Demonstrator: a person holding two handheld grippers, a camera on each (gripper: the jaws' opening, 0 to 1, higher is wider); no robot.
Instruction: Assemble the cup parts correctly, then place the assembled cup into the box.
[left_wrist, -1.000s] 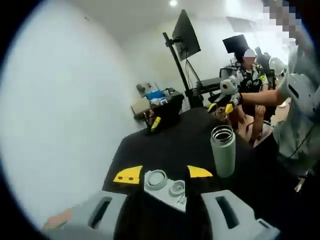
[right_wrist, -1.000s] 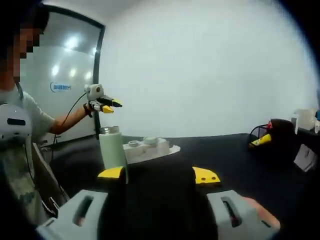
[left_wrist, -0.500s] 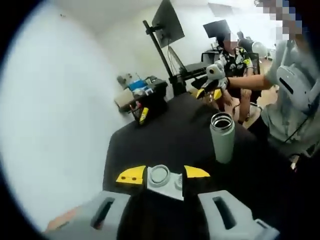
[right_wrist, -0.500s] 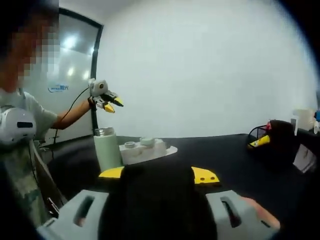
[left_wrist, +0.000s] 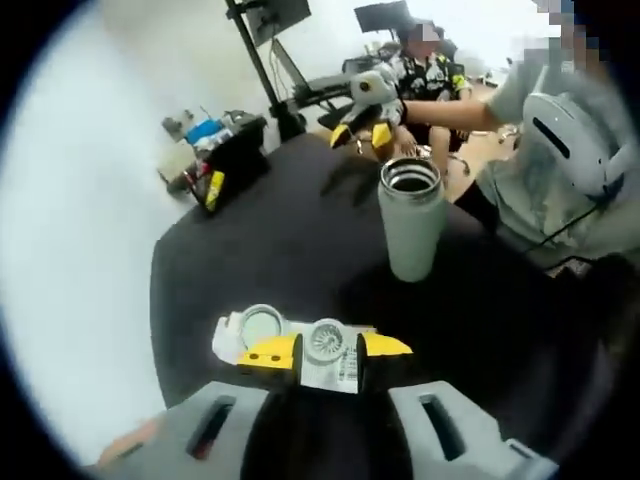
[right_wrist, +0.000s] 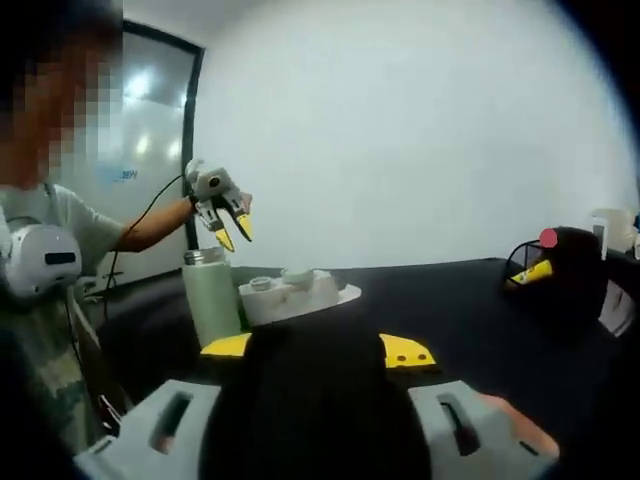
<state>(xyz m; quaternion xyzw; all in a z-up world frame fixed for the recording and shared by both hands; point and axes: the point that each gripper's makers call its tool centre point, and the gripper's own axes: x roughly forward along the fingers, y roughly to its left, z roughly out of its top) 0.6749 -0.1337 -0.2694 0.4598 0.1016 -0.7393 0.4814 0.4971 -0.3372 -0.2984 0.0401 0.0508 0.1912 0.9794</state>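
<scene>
We judge the next move turns on the white lid (left_wrist: 326, 340), which lies on the bench (left_wrist: 280, 250) dead ahead at 12 o'clock between our left tool's (left_wrist: 325, 349) released jaws, with the upright bottle (left_wrist: 410, 220) at 1 o'clock, while our right tool (right_wrist: 318, 349) hangs unclenched, well apart.

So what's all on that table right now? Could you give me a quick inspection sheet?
Surface: black table, mostly bare.
Job's things: green cup upright, open at the top; white tray with two round cup parts.
Clutter: black box with yellow piece, at the table's far edge.
Grippers: left gripper open over the tray; right gripper open, low over the table.
Cables: thin cable hanging from the left gripper.
Surroundings: white wall, monitors, seated person.
</scene>
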